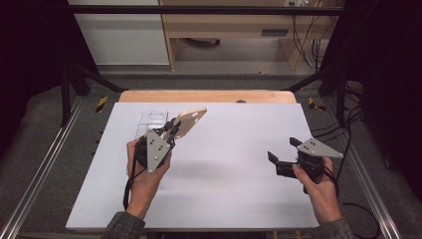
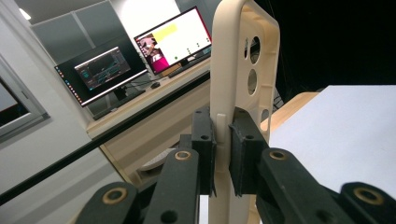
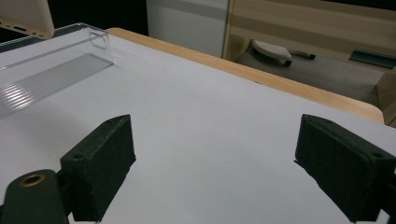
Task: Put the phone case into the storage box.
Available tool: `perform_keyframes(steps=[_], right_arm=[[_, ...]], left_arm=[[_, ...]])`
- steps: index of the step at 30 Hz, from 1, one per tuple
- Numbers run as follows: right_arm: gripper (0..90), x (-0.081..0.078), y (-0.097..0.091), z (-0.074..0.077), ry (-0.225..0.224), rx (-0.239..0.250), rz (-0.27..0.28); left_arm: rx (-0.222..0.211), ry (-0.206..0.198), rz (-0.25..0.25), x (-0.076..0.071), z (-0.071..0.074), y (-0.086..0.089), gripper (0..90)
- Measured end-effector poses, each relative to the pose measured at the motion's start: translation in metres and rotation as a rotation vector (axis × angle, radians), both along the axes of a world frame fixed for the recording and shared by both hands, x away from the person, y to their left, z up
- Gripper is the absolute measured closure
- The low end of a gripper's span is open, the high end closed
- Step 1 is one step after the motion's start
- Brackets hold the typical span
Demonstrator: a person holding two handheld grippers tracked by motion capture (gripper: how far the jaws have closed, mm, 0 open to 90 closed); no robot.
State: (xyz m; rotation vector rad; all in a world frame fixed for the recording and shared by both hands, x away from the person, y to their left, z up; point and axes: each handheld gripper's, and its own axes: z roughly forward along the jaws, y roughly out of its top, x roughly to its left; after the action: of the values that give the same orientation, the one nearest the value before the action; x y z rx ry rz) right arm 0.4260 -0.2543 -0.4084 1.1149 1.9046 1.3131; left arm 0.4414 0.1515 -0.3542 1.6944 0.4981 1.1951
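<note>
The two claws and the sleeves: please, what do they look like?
The left claw and the right claw each have blocky black jaws on black linkage arms with brass-coloured pivot pins. Each carries a grey three-cornered plate dotted with small holes and trails a black cable. The sleeves are dark olive-grey.

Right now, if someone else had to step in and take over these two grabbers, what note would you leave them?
Left gripper: shut on the edge of the beige phone case, holding it up off the white table.
Right gripper: open, empty, low over the table's right side.
Clear plastic case: lying flat at the table's far left, under the raised beige one.
Done: beige case picked up.
Left: probably setting it down or passing it on; I can't tell where.
</note>
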Motion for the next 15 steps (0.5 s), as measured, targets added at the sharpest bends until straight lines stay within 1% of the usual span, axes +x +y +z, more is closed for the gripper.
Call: perform_keyframes(steps=[8,10,13,14,15], right_arm=[[9.4,-0.008,-0.008,-0.012,-0.019,0.013,-0.019],[9.2,-0.01,-0.009,-0.015,-0.041,0.021,-0.026],[8.7,-0.014,-0.011,-0.019,-0.054,0.034,-0.03],[8.5,-0.015,-0.012,-0.02,-0.053,0.036,-0.032],[8.4,-0.017,-0.012,-0.022,-0.063,0.036,-0.037]], left_arm=[[-0.018,0.009,0.017,0.003,0.003,0.013,81.0],[-0.019,0.007,0.024,0.005,0.003,0.017,81.0],[-0.031,0.012,0.024,0.008,0.002,0.024,81.0],[-0.043,0.018,0.027,0.01,0.002,0.027,80.9],[-0.046,0.02,0.027,0.01,0.003,0.028,81.0]])
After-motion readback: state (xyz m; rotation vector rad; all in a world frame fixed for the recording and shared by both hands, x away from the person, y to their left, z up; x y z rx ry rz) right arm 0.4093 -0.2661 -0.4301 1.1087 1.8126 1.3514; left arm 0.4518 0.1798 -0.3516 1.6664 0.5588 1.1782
